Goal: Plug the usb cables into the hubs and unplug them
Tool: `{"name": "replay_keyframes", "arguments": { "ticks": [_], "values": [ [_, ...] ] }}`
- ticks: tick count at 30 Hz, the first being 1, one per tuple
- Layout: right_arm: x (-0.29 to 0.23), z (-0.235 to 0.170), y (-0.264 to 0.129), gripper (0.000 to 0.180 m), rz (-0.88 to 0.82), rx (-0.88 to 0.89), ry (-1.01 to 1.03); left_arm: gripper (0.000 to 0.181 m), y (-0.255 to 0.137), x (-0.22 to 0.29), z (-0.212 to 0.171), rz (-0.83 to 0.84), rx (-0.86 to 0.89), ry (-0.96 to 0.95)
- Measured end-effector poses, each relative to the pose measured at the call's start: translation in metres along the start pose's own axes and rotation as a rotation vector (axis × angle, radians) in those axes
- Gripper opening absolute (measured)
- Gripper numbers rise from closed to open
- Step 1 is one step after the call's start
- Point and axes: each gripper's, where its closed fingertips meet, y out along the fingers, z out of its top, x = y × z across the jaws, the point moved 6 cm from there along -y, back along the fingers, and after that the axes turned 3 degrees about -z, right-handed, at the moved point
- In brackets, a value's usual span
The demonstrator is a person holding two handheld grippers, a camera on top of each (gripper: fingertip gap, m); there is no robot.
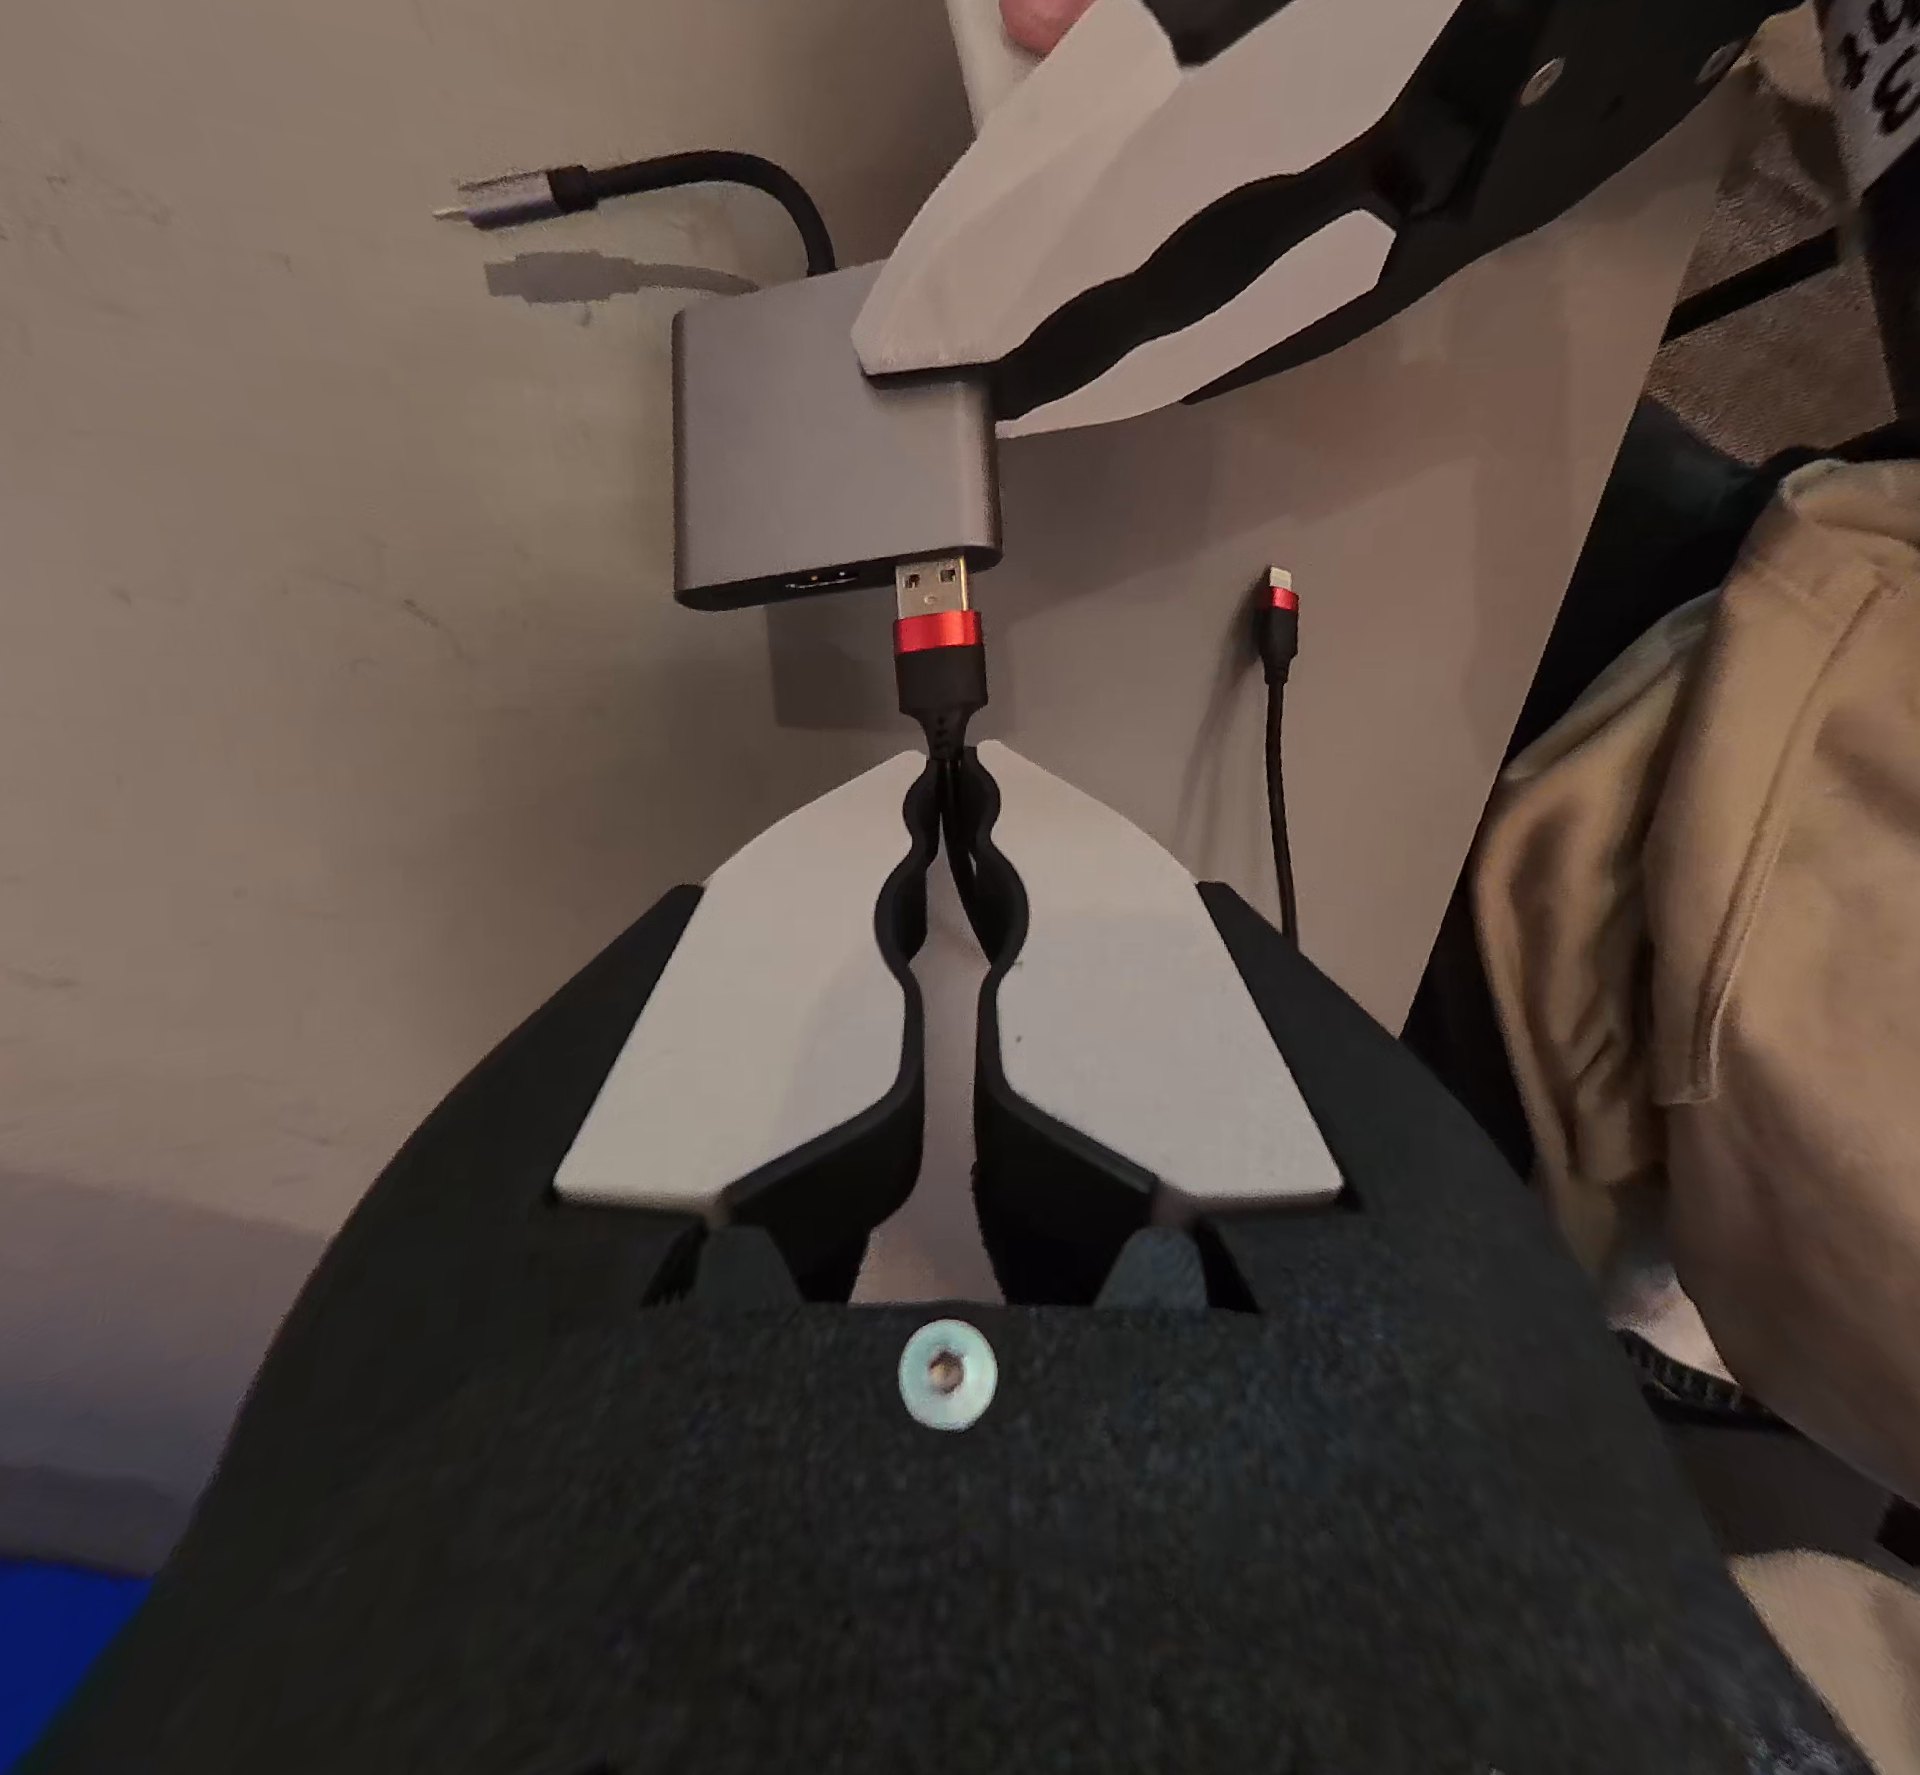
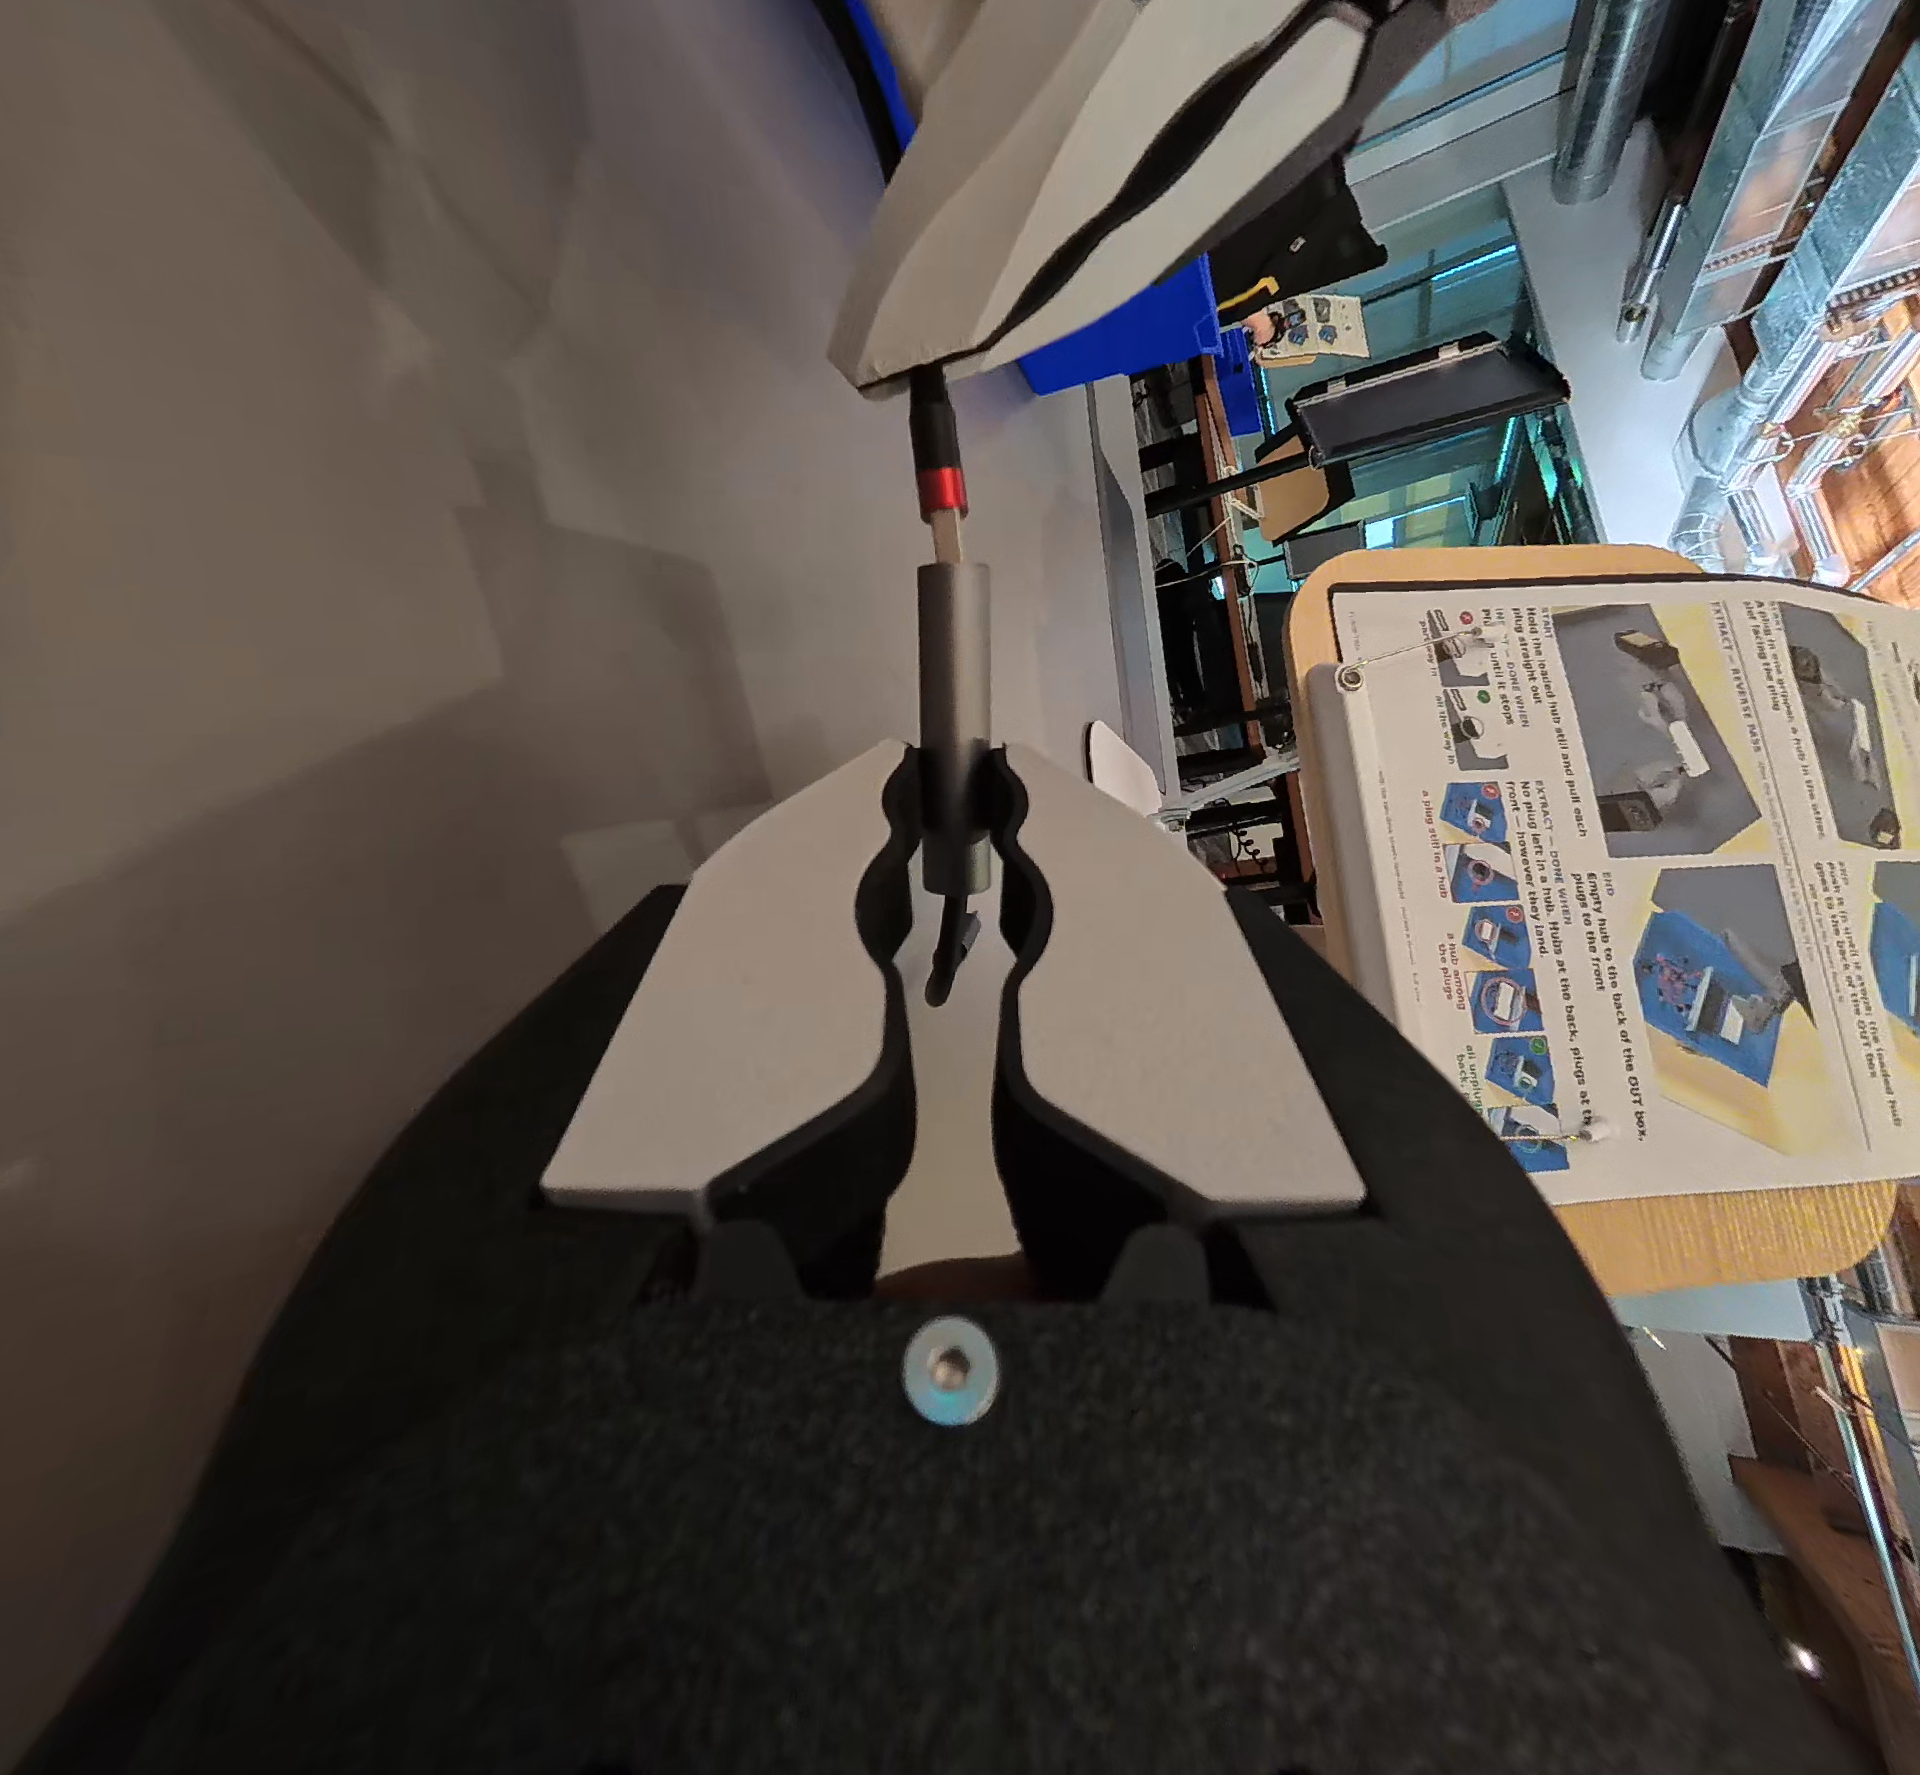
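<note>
While the right claw (image 2: 951,790) grips the hub (image 1: 831,447), the left claw (image 1: 951,759) pinches the cable (image 1: 940,686), plug (image 1: 935,595) straight below the hub's port.

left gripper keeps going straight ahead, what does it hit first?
The hub. The left gripper holds the cable just behind the USB plug, whose tip sits at the hub's port, so the plug would seat before the fingers reach the hub.

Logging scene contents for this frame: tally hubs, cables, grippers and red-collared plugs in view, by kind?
Hubs: 1, the grey hub, held by the right gripper.
Red-and-black cables: 2, one cable in the left gripper, another cable hanging at right.
Red-collared plugs: 2, USB-A plug at the hub's port; small plug free.
Grippers: 2.
Total: 7.
</note>
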Motion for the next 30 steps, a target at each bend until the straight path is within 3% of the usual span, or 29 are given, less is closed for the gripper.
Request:
{"name": "replay_keyframes", "arguments": {
  "ticks": [12,30],
  "values": [
    [-0.004,0.004,-0.001,0.011,-0.007,-0.003,-0.070,0.002,0.005,0.002,0.003,0.018,-0.029,0.031],
    [0.007,-0.005,-0.008,0.012,-0.045,0.006,0.074,0.004,-0.007,0.006,0.008,0.086,0.180,0.034]
  ]
}}
